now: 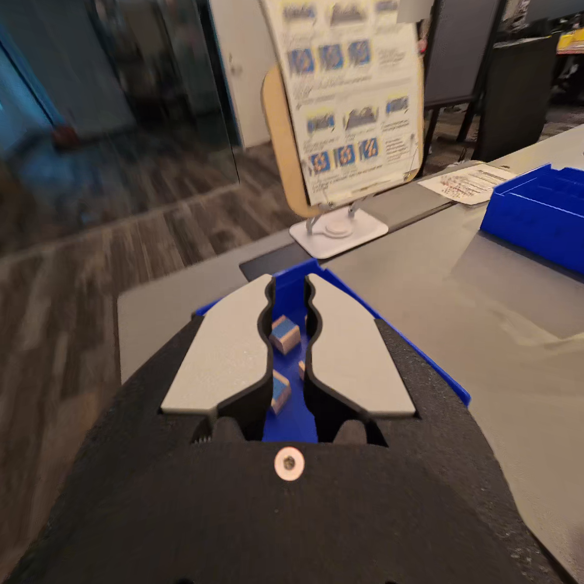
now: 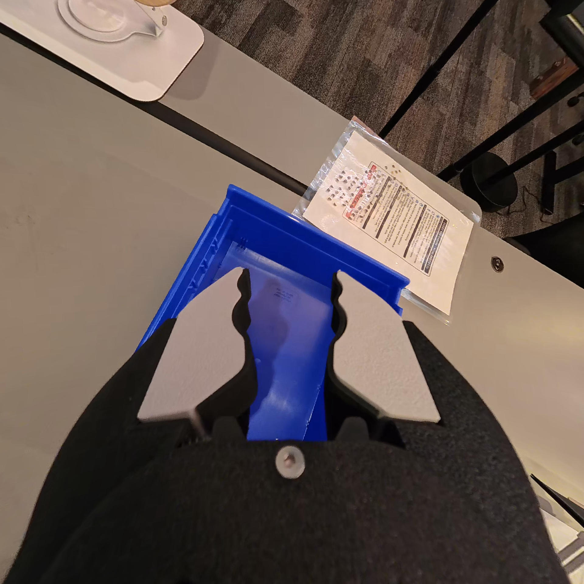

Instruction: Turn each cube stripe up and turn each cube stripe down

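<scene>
In the left wrist view, a blue bin (image 1: 347, 284) holds small wooden cubes with blue stripes. One cube (image 1: 284, 335) lies between my fingers' line of sight, a second cube (image 1: 279, 392) lies nearer, and a third (image 1: 301, 369) peeks out by the right finger. My left gripper (image 1: 289, 278) hovers above this bin, open a little and empty. In the right wrist view, my right gripper (image 2: 290, 273) is open and empty above a second blue bin (image 2: 316, 234), whose visible floor (image 2: 284, 331) shows no cubes.
A stand with a white base (image 1: 338, 232) holds an instruction sheet (image 1: 347, 101) at the table's far edge; the base also shows in the right wrist view (image 2: 104, 47). A laminated sheet (image 2: 388, 221) lies behind the second bin (image 1: 534, 208). Grey tabletop (image 2: 79, 205) lies between the bins.
</scene>
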